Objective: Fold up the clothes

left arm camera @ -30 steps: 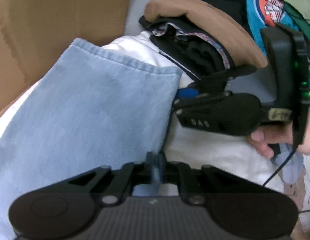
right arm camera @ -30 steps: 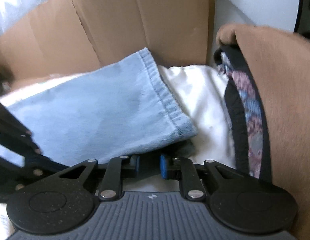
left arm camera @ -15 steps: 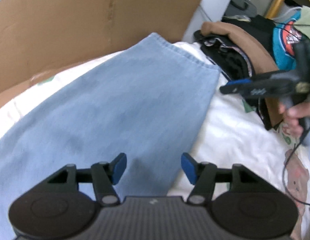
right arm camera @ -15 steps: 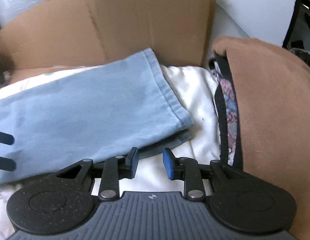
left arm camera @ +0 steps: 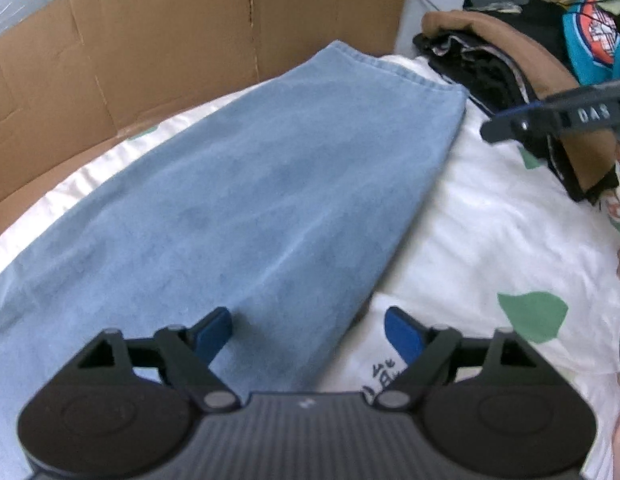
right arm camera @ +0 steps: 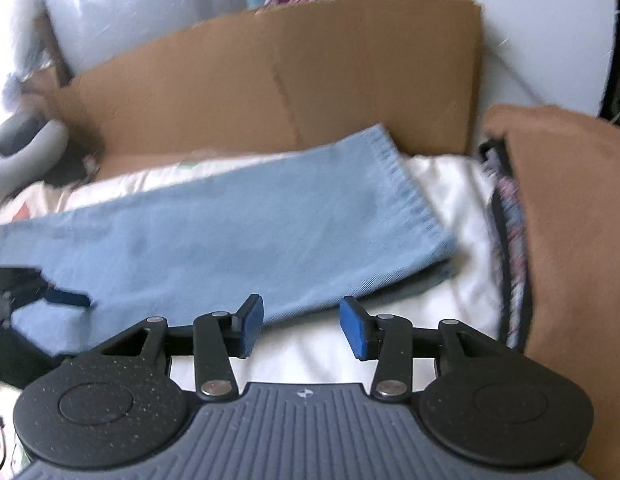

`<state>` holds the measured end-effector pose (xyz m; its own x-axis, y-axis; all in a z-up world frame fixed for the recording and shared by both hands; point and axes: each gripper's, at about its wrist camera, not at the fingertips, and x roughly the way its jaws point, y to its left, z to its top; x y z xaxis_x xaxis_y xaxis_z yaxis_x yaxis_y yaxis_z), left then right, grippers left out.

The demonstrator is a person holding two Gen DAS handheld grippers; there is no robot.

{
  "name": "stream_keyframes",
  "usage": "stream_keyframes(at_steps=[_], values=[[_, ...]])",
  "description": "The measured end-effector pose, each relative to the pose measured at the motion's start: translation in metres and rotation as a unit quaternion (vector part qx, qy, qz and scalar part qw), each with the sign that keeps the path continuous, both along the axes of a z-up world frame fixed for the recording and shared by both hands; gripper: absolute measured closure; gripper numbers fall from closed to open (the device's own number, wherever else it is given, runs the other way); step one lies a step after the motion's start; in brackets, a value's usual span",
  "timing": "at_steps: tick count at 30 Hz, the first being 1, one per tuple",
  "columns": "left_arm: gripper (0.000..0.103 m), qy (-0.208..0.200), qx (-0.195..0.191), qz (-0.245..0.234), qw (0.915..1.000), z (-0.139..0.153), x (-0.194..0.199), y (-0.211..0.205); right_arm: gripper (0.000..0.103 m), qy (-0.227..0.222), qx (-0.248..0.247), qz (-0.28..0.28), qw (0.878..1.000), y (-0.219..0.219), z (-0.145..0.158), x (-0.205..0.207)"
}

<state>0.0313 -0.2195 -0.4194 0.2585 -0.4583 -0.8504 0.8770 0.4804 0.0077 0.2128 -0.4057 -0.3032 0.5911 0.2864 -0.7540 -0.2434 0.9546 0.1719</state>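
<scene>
left tool (left arm camera: 307, 332) released jeans (left arm camera: 269, 184) | opening, seemingly empty

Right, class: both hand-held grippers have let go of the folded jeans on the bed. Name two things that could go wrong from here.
1. The lower denim layer sticks out from under the top one at the hem of the jeans, so another fold may lock in that misalignment.
2. The hem lies close to the pile of folded clothes; the opening, empty right hand-held gripper could snag or topple that pile. The left hand-held gripper, also opening, could drag the denim edge beneath it.
</scene>
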Motion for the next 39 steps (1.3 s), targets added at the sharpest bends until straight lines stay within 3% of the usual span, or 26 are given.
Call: stream_keyframes(at_steps=[1, 5, 11, 18, 21, 29, 31, 34, 39], values=[[0.009, -0.005, 0.003, -0.009, 0.9999, -0.004, -0.002, 0.000, 0.054, 0.007, -0.001, 0.012, 1.000, 0.006, -0.004, -0.001], [0.009, -0.055, 0.052, -0.041, 0.9963, -0.021, -0.011, -0.006, 0.054, 0.030, -0.008, 0.039, 0.999, 0.022, -0.021, -0.006], [0.009, -0.059, 0.048, -0.007, 0.9971, -0.025, 0.000, 0.008, 0.054, 0.052, 0.012, 0.047, 0.997, 0.038, -0.046, -0.006], [0.011, -0.049, 0.035, 0.031, 0.9977, -0.026, 0.012, 0.012, 0.054, 0.054, 0.005, 0.063, 0.997, 0.056, -0.054, -0.001], [0.022, -0.050, 0.017, 0.041, 0.9978, -0.019, 0.012, 0.019, 0.054, 0.049, -0.001, 0.071, 0.996, 0.062, -0.055, -0.001], [0.067, -0.042, -0.046, 0.060, 0.9962, 0.001, 0.016, 0.035, 0.054, 0.028, 0.006, 0.083, 0.996, 0.076, -0.046, 0.006], [0.072, -0.052, -0.048, 0.060, 0.9957, 0.004, 0.017, 0.035, 0.054, 0.023, 0.008, 0.090, 0.996, 0.082, -0.044, 0.008], [0.072, -0.069, -0.052, 0.071, 0.9937, 0.010, 0.018, 0.035, 0.054, 0.017, 0.005, 0.094, 0.995, 0.088, -0.041, 0.013], [0.069, -0.065, -0.058, 0.076, 0.9934, 0.014, 0.021, 0.038, 0.054, 0.004, 0.019, 0.078, 0.997, 0.091, -0.034, 0.023]])
